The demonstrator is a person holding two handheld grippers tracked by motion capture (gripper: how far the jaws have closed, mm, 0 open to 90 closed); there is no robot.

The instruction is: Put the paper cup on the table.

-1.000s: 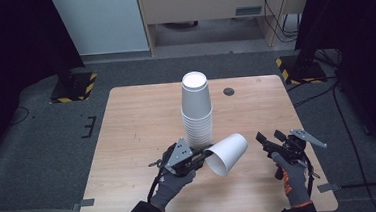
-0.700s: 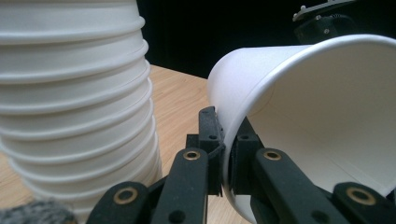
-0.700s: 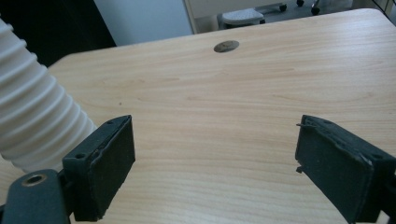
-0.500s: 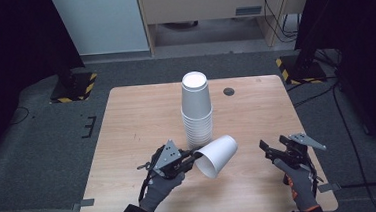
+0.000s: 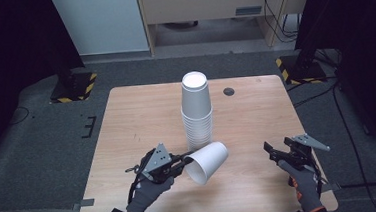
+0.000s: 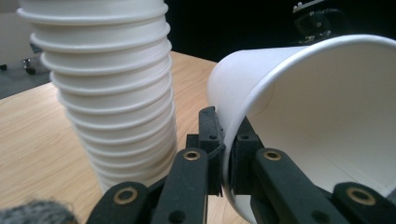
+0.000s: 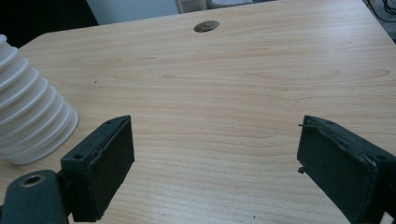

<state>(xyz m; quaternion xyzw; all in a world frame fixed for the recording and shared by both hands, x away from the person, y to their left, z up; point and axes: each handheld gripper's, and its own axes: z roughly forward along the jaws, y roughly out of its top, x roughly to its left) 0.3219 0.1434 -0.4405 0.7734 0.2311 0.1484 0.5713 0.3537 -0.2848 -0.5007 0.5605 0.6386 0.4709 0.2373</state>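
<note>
The left gripper (image 5: 184, 161) pinches a tilted cup (image 5: 207, 162) by its rim, at the stack's (image 5: 197, 110) six o'clock; the right gripper (image 5: 272, 151) gapes wide.

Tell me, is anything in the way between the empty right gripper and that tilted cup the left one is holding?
Nothing visible. The right gripper is open over bare table, and only wood lies between it and the cup, which the left gripper pinches by the rim. The stack of cups stands farther back.

Wood table (image 5: 137, 119) w/ dark round grommet (image 5: 229, 91) nr far edge; yellow-black striped stand bases (image 5: 72, 89) on floor.
</note>
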